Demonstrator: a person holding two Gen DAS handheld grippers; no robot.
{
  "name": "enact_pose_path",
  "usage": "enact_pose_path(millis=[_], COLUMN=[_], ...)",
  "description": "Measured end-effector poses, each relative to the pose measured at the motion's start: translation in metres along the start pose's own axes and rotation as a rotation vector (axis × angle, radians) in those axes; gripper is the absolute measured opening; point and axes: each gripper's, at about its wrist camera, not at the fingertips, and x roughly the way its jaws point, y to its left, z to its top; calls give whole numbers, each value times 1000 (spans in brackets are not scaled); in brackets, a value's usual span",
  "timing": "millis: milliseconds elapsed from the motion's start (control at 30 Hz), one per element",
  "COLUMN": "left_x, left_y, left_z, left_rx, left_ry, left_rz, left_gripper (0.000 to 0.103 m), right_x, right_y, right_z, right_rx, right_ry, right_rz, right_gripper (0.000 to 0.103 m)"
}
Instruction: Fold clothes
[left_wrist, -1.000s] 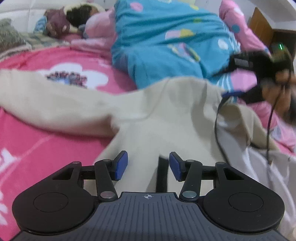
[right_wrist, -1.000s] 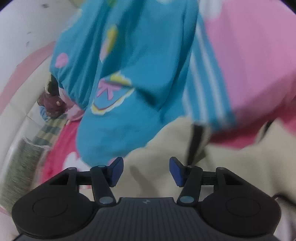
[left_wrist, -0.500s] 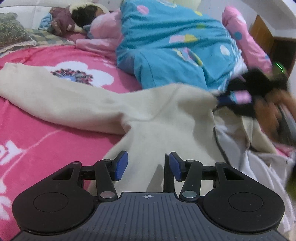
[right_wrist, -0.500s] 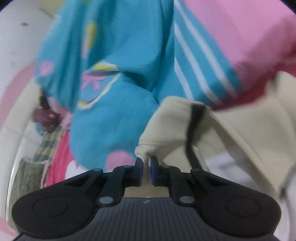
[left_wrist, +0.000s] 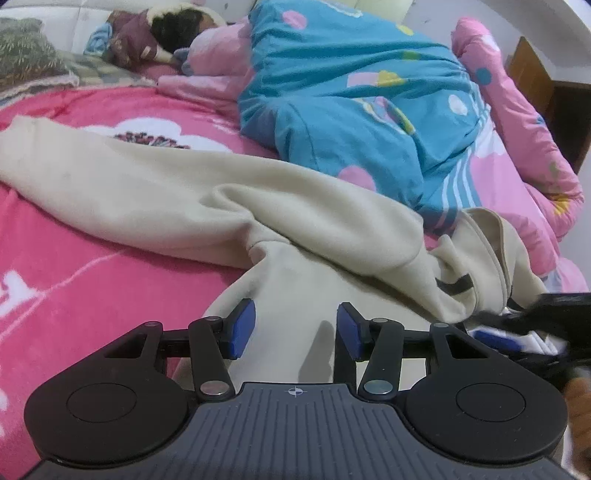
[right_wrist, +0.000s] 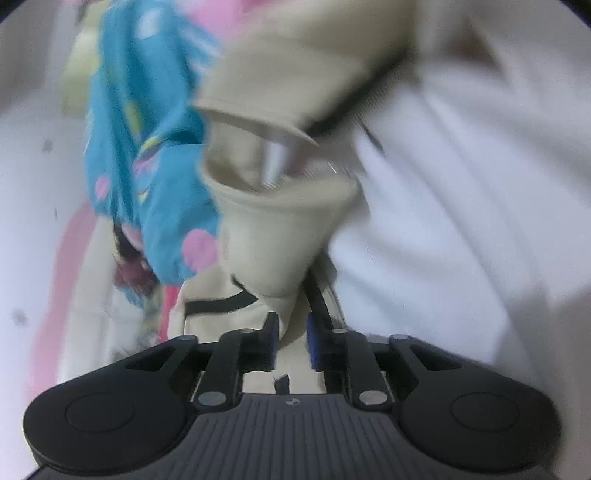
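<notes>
The pink bed (left_wrist: 74, 243) carried your cream garment (left_wrist: 207, 199), its long axis running left to right, beside a blue quilt (left_wrist: 354, 99). Your left claw (left_wrist: 291, 328) hung spread and empty over the near hem. Your right claw (right_wrist: 291, 339), nearer the bunched right end, was opening with a fold between its pads.

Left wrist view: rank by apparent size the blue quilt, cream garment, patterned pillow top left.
1. cream garment and blue quilt: similar spans, and the garment lies nearer the camera, so unranked.
2. patterned pillow: clearly smallest, but farthest away and cut by the frame edge.
</notes>
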Motion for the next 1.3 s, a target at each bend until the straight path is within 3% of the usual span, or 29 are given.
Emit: enact_pose_path(millis=[67,133,200,333,400,467,500,667,933,1100,1233,1267,1300], left_x=[-1,-1,-1,-1,0,0,-1,0,1,1,2,2,2], left_y=[0,-1,-1,-2,-2,-1,-1,0,1,1,2,2,2], left_z=[-1,-2,-2,-3,-3,-3,-3,-3,-4,-4,-4,-3,-3], left_rx=[3,5,8,10,10,7,6,-4,-5,-2,-3,-4,-4], left_ry=[0,-2,-3,-4,-4,-4,-4,-1,-4,-3,0,1,1], left_rz=[3,5,6,8,9,11,13,25,43,45,44,44,44], left_gripper=[49,49,49,49,49,49,49,49,49,49,49,49,49], right_x=[-16,-26,-24,18,46,58,59,46,83,121,138,137,133], right_y=[32,63,87,100,96,86,87,114,103,95,99,101,104], right_z=[5,16,30,57,65,69,74,109,172,176,181,181,181], right_rx=[-199,-371,-488,-587,-579,-557,-548,-524,-336,-372,-398,-405,-411], right_ry=[-39,-90,-131,-44,39,88,80,-124,-286,-288,-196,-176,-163], right_rz=[-34,-61,-90,-205,-236,-230,-204,-22,85,4,-93,-105,-106], right_gripper=[25,40,47,57,53,18,5,4,5,5,7,9,24])
